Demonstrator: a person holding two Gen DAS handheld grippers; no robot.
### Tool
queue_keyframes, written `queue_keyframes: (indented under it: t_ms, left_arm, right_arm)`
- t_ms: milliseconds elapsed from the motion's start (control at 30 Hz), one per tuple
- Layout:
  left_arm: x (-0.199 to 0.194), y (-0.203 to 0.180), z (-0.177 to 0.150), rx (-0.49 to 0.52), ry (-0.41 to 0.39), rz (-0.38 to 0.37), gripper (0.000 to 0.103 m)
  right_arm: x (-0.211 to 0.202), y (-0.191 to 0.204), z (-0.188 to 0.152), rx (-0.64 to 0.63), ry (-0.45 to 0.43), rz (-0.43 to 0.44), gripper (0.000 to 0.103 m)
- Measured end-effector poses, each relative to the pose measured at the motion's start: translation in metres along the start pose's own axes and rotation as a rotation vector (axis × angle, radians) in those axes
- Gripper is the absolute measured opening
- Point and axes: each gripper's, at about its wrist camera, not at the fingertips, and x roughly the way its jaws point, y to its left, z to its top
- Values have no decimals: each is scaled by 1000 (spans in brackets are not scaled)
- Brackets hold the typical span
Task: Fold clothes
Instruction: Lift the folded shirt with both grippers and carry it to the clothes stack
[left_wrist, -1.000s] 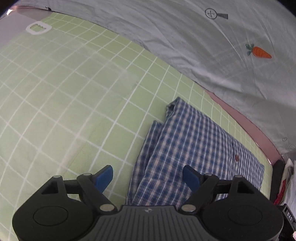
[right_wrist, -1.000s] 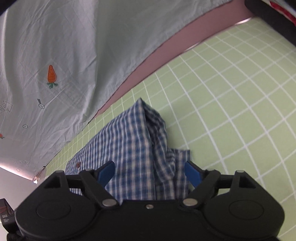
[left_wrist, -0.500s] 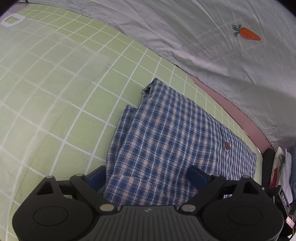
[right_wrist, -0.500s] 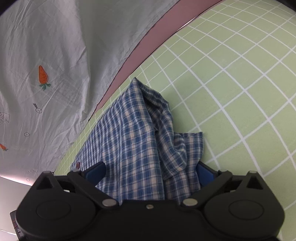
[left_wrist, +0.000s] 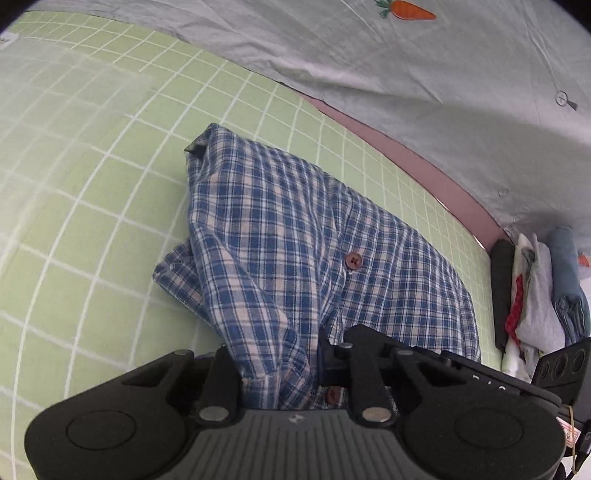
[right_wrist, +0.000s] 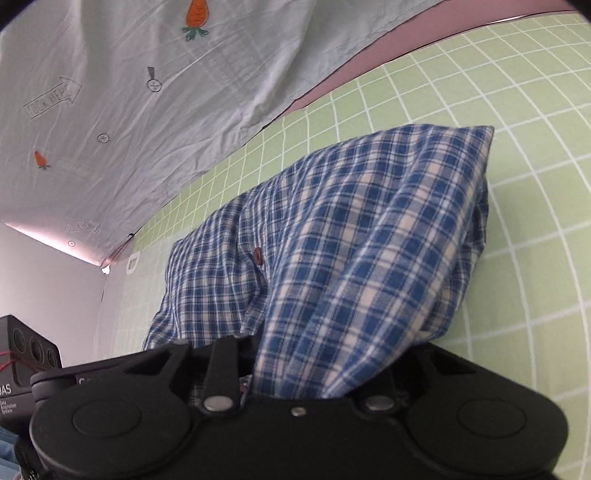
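Nearest each camera, the left gripper (left_wrist: 280, 365) and the right gripper (right_wrist: 291, 369) have just been closing, and each now pinches a gathered fold of the blue plaid shirt (left_wrist: 295, 236) between its jaws. The shirt rises bunched from both grips and lies on the green grid mat (left_wrist: 92, 177). Beyond it hangs a grey carrot-print sheet (right_wrist: 147, 92), with a stack of folded clothes (left_wrist: 535, 288) off to the mat's far side.

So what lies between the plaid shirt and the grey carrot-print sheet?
In the left wrist view, bare green checked mat, then a pink strip, separates plaid shirt from sheet.
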Motion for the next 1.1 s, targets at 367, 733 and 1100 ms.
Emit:
queue_keyframes:
  t_ms: [367, 733, 1100]
  left_arm:
    - [-18, -93, -56, 221, 117, -203, 22]
    - [27, -293, -102, 412, 42, -363, 22]
    - [67, -507, -54, 482, -183, -553, 22]
  right_arm:
    - [-148, -50, -85, 177, -234, -78, 27]
    - [-316, -152, -63, 97, -491, -160, 27]
    - [-480, -230, 112, -185, -680, -125, 27]
